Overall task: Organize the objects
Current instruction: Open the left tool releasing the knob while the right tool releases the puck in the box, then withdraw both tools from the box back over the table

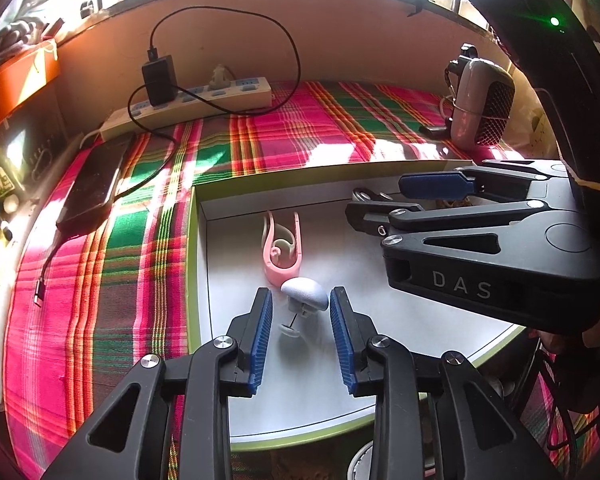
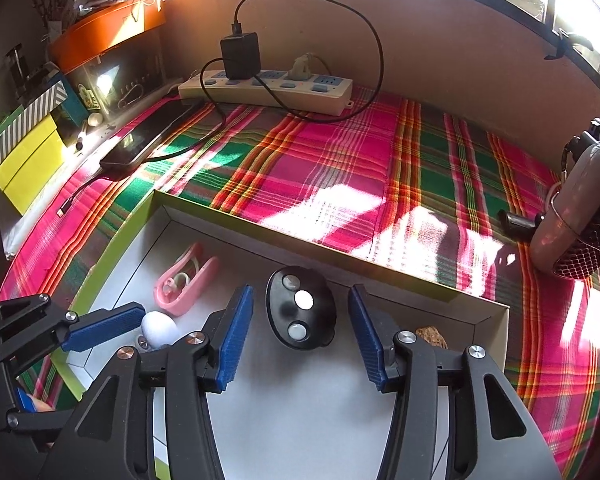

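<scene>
While both tongs gape wide inside tray (image 2: 256,246), left tongs (image 1: 300,320) flank white knob (image 1: 305,293), right tongs (image 2: 300,320) flank black oval (image 2: 300,308).

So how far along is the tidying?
Already in the box: a pink clip, a white knob, a black oval piece and a brown bit. Nothing is gripped: the left gripper and right gripper are both open. Phone and cables remain outside.

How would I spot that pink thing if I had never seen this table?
Find the shallow white box with green rim lying on the pink and green plaid cloth. Near the box's far left corner lies the pink plastic clip, U-shaped with a curl inside. Its neighbours are a white mushroom-shaped piece and a black oval disc with silver studs.
</scene>
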`<state>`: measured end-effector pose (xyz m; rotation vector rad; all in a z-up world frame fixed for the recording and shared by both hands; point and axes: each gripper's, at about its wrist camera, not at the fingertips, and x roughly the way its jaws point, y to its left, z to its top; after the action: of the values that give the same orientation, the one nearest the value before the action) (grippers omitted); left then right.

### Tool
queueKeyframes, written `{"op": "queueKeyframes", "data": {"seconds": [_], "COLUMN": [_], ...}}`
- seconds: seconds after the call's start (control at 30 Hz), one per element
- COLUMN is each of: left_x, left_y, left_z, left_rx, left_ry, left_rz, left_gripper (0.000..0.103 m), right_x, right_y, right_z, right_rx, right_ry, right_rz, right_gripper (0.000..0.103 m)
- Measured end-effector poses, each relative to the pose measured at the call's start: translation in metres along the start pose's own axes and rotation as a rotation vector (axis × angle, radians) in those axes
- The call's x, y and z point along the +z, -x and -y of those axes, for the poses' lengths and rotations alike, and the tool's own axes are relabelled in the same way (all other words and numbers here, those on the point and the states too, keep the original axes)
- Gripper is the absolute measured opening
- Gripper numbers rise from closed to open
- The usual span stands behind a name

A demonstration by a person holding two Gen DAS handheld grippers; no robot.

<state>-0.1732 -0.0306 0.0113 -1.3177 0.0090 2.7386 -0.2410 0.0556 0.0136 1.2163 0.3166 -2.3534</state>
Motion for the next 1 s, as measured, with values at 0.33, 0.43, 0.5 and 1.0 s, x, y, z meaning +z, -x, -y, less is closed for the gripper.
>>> {"op": "queueKeyframes", "data": {"seconds": [0.33, 0.43, 0.5, 1.0], "left_x": [-0.003, -0.006, -0.007, -0.021], "left_y": [0.019, 0.025, 0.029, 0.055], "left_z": [0.000, 0.000, 0.000, 0.001], "left_rx": [0.011, 0.010, 0.006, 0.033], "left_ry": [-0.006, -0.006, -0.007, -0.018], "left_rz": [0.034, 0.043, 0.050, 0.086], "left_gripper": [0.029, 0.029, 0.029, 0.029], "right_x": [-0.006, -0.009, -0.010, -0.032], "right_y": [0.021, 0.029, 0.034, 0.065], "right_z": [0.001, 0.002, 0.002, -0.005], "right_rx": [-0.004, -0.006, -0.006, -0.022], "right_ry": [-0.027, -0.039, -0.046, -0.077], "right_rz": [0.038, 0.051, 0.060, 0.107], "right_gripper": [0.051, 0.051, 0.051, 0.051]}}
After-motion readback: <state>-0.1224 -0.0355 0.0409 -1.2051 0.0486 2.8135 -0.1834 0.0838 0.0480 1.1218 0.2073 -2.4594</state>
